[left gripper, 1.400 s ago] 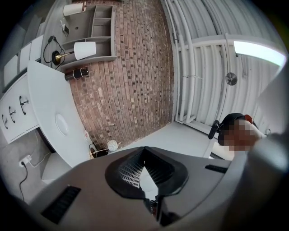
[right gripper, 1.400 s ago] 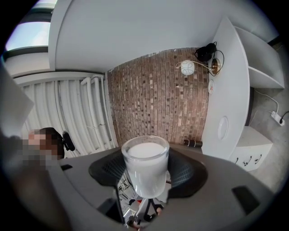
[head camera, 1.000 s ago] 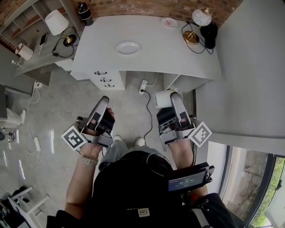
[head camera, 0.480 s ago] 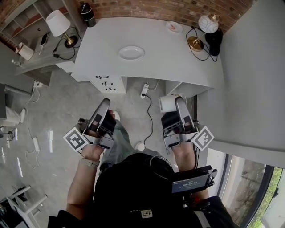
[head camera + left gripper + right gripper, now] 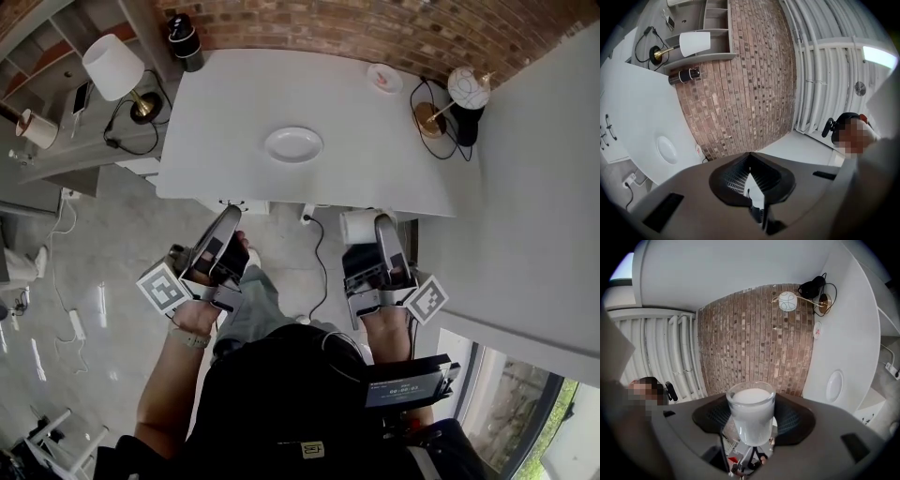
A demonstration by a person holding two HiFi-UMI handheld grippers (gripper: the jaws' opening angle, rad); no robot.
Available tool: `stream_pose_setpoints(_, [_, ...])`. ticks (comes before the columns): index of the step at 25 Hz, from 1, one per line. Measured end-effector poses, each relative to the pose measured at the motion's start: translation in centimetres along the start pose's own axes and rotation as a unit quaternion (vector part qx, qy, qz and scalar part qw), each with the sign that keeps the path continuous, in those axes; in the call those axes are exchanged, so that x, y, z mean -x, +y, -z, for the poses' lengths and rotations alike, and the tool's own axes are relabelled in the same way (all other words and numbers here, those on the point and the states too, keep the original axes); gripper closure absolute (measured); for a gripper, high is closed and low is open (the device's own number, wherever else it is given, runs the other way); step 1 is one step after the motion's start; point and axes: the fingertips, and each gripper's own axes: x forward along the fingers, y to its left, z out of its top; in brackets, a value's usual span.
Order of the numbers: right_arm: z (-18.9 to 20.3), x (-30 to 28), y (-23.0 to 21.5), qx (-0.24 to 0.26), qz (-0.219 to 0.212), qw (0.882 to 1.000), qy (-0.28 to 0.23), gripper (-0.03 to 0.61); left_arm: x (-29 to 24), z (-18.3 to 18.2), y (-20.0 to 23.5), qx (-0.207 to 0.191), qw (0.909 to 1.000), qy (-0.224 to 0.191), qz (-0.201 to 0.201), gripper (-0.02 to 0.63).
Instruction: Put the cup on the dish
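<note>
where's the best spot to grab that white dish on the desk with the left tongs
The shallow white dish lies flat and alone on the white desk, so only its thin raised rim offers a pinch: probably take the near side, the left tongs coming in low over the front edge.

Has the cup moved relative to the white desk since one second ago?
Yes. The cup has come toward the desk, now almost at its front edge.

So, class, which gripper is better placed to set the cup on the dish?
Right. The right gripper holds the glass cup between its jaws, with the white dish ahead on the desk. The left gripper is shut and empty.
</note>
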Motion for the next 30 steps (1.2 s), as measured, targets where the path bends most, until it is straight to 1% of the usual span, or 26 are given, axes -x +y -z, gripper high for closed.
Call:
stream_pose_setpoints(4, [-0.3, -4.4, -1.7, 0.011, 0.014, 1.000, -0.018, 0.308, -1.7, -4.0, 2.7, 0.012, 0.9998, 0.016, -0.001, 0.609])
stream_pose_setpoints(6, [-0.5, -6.4, -2.5, 0.014, 0.019, 0.999, -0.027, 0.308, -2.4, -5.2, 3.8, 0.019, 0.9995, 0.024, -0.003, 0.609])
stream_pose_setpoints(11, [-1.5, -10.7, -5.1, 0.022, 0.039, 0.998, -0.037, 0.308, -3.6, -6.0, 5.0, 0.022, 0.9994, 0.022, -0.013, 0.609])
stream_pose_setpoints(15, [-1.4, -11.9, -6.0, 0.017, 0.043, 0.998, -0.033, 0.308, -4.4, -5.8, 5.3, 0.019, 0.9995, 0.012, -0.023, 0.609])
stream_pose_setpoints(18, [-1.2, -12.7, -6.1, 0.015, 0.041, 0.999, -0.024, 0.308, -5.0, -5.7, 5.6, 0.018, 0.9994, 0.004, -0.031, 0.609])
stream_pose_setpoints(21, [-1.3, -13.6, -6.1, 0.017, 0.040, 0.999, -0.003, 0.308, -5.7, -5.7, 6.0, 0.017, 0.9991, -0.002, -0.038, 0.609])
stream_pose_setpoints(26, [-2.4, -14.9, -6.3, 0.014, 0.035, 0.999, 0.034, 0.308, -6.9, -5.8, 6.7, 0.016, 0.9986, -0.010, -0.049, 0.608])
stream_pose_setpoints(30, [-4.0, -15.3, -7.8, 0.003, 0.025, 0.998, 0.057, 0.308, -7.9, -6.0, 7.3, 0.016, 0.9981, -0.016, -0.058, 0.609])
